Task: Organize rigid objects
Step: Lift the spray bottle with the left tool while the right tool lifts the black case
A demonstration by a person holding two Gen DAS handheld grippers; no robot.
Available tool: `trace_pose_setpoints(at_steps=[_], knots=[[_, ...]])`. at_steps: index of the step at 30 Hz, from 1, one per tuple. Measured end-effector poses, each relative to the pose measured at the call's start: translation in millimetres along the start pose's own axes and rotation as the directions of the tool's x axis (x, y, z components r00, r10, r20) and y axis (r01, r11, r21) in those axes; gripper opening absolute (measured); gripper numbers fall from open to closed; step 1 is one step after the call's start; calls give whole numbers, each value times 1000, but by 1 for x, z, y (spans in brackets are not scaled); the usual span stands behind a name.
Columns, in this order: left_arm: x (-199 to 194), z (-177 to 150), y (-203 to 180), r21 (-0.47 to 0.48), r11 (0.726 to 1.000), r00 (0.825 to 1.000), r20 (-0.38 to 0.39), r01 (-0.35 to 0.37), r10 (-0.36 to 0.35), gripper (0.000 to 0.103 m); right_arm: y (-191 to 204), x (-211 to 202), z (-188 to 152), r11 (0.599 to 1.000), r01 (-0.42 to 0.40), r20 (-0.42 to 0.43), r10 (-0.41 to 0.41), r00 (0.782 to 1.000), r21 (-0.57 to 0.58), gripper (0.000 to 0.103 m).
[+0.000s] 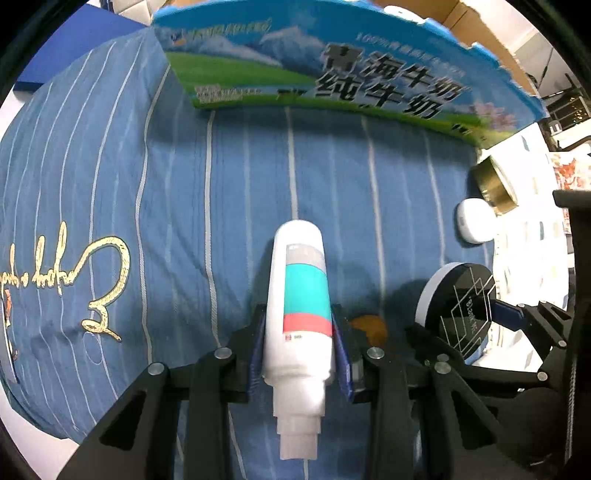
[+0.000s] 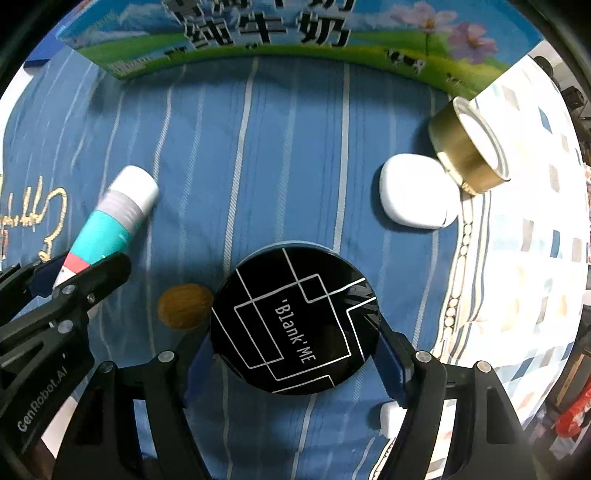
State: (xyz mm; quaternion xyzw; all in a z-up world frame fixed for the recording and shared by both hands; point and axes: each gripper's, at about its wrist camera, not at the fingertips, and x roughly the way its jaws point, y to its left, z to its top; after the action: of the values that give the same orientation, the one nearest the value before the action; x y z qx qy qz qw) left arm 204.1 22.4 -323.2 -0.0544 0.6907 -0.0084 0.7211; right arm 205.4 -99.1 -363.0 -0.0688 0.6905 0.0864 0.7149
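Note:
My left gripper [image 1: 298, 347] is shut on a white tube with teal and red bands [image 1: 301, 295], held above the blue striped cloth [image 1: 221, 184]; the tube also shows in the right wrist view [image 2: 114, 218]. My right gripper [image 2: 295, 354] is shut on a round black compact marked 'Blank ME' [image 2: 295, 321], which also shows in the left wrist view [image 1: 458, 306]. A milk carton box [image 1: 332, 74] stands across the far side of the cloth and shows in the right wrist view too [image 2: 295, 33].
A white earbud case [image 2: 415, 195] and a gold-rimmed jar [image 2: 469, 144] lie at the right by the box. A brown walnut [image 2: 184, 306] lies left of the compact. A small white object [image 2: 389, 417] lies under the right finger. A patterned quilt [image 2: 517, 258] lies on the right.

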Motion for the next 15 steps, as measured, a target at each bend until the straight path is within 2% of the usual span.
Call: trace_pose_setpoints(at_steps=[1,4,6,12,15], knots=[[-4,0,-2,-1,1000,1000,6,3,-3,30,-4,-2,3,1000,-25,-34,25,999,4,77],[-19,2,-9,3,1000,1000,7,8,-8,30,-5,-14,1,1000,-27,-16,27,1000,-5,77],[-15,3,-7,4,1000,1000,-7,10,-10,30,-5,-17,1,1000,-27,-12,27,1000,-9,77],[23,19,23,-110,990,990,-94,92,-103,34,-6,-5,6,1000,-26,-77,26,997,6,77],[46,25,32,-158,983,978,-170,90,-117,38,-9,5,8,999,-25,-81,26,996,21,77]])
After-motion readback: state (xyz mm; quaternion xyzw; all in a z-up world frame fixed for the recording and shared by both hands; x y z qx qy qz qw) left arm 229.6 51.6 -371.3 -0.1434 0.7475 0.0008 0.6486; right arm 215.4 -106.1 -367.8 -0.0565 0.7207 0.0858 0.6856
